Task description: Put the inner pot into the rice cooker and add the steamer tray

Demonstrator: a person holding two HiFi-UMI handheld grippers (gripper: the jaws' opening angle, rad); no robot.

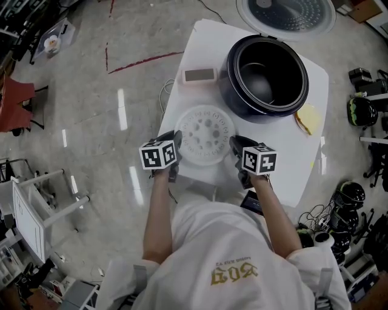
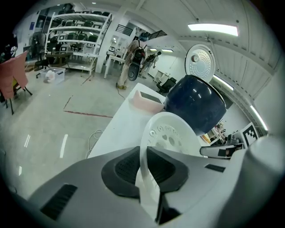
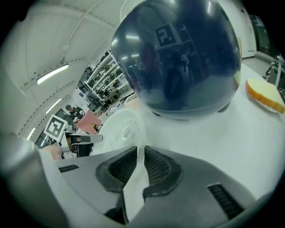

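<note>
The white round steamer tray (image 1: 205, 135) with holes sits on the white table (image 1: 291, 175), in front of the dark blue rice cooker (image 1: 267, 79). The black inner pot (image 1: 267, 71) is inside the cooker, whose lid (image 1: 288, 15) stands open at the back. My left gripper (image 1: 174, 152) is shut on the tray's left rim; the thin white edge (image 2: 147, 178) runs between its pads. My right gripper (image 1: 235, 151) is shut on the right rim (image 3: 136, 178). In the left gripper view the tray (image 2: 171, 136) looks tilted.
A pinkish rectangular box (image 1: 199, 75) lies at the table's back left. A yellow sponge-like piece (image 1: 309, 118) lies to the right of the cooker. Cables and dark gear (image 1: 357, 109) crowd the floor on the right; a white rack (image 1: 36, 206) stands on the left.
</note>
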